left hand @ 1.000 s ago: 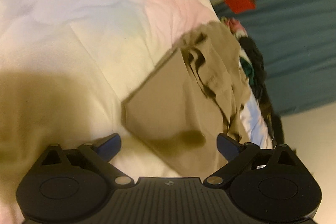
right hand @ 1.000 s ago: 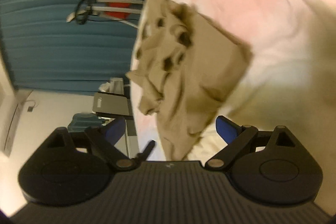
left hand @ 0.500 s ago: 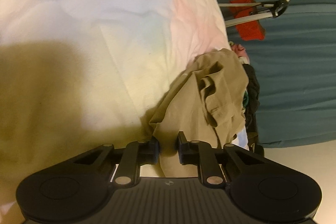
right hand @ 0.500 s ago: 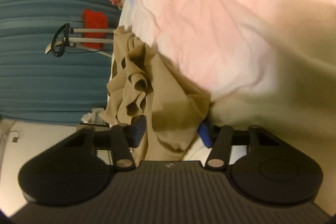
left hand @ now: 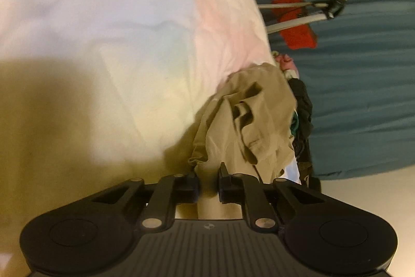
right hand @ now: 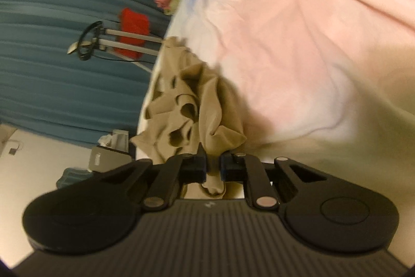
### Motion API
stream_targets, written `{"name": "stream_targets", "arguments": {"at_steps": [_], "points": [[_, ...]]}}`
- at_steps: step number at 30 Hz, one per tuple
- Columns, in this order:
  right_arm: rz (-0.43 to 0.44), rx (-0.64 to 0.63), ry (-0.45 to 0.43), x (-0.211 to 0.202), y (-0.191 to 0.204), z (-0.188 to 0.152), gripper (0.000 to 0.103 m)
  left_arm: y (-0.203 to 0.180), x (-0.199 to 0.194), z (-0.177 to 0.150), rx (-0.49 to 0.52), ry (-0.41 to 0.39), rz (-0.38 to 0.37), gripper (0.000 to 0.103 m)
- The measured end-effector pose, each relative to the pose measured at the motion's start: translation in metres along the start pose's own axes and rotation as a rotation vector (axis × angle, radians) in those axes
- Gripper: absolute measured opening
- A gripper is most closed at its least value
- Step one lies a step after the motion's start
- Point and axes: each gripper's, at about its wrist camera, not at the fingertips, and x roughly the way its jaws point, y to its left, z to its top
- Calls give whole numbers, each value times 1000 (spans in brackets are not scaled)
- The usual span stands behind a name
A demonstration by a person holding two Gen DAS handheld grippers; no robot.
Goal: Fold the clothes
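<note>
A tan garment (left hand: 249, 121) lies bunched near the edge of the pastel bedsheet (left hand: 116, 30). My left gripper (left hand: 209, 182) is shut on one near edge of the garment, with cloth pinched between the blue pads. The same garment (right hand: 192, 110) shows crumpled in the right wrist view. My right gripper (right hand: 214, 166) is shut on another part of it, and a fold of cloth hangs down behind the jaws. The rest of the garment trails away from both grippers along the bed edge.
A pile of other clothes, dark, green and pink (left hand: 298, 105), lies beyond the garment at the bed edge. A teal curtain (left hand: 350, 69) hangs behind a metal stand with a red item (left hand: 295, 25). A grey box with tissues (right hand: 109, 149) stands on the floor.
Both grippers were open a second ago with the garment spread flatter. They closed on its near edges and the garment has bunched up between them.
</note>
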Motion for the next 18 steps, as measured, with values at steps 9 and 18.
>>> {"name": "stream_targets", "arguments": {"at_steps": [9,18], "points": [[75,-61,-35,-44,25,5,11,-37,-53,-18,129,-62,-173,7],[138,-138,-90,-133,15,-34,11,-33,-143,-85,216,-140,-235,6]]}}
